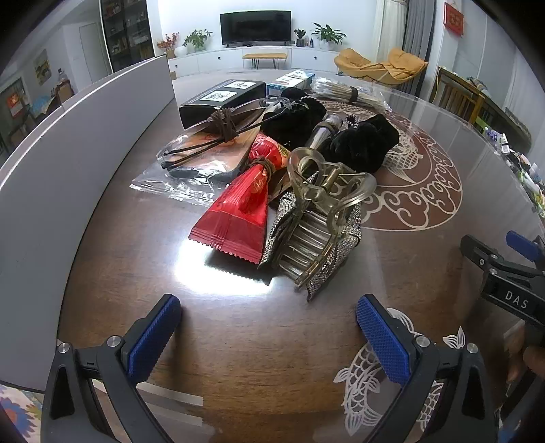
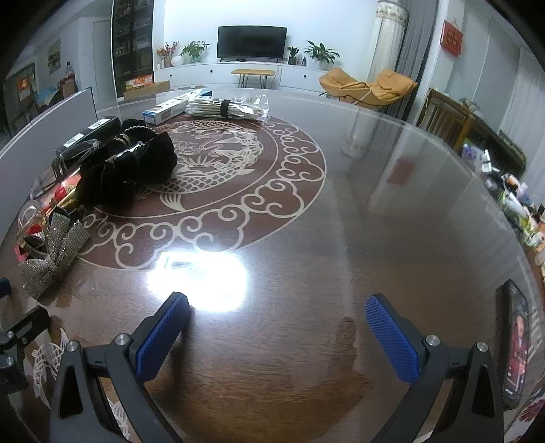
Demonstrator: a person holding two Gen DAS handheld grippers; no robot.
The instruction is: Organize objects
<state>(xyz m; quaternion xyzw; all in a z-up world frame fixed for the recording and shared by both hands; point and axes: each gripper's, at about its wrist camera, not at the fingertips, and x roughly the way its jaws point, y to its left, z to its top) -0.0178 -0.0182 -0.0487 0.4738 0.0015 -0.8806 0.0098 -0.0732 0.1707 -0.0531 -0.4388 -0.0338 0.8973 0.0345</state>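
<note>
Both tools, left (image 1: 269,335) and right (image 2: 277,335), agape over table (image 2: 340,238).

Home living room, television (image 1: 255,27) on white cabinet (image 1: 238,59), potted plants (image 1: 328,32), armchair (image 1: 381,66)

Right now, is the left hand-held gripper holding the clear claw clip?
No. The left hand-held gripper is open and empty, short of the clear claw clip resting on the rhinestone bow.
</note>
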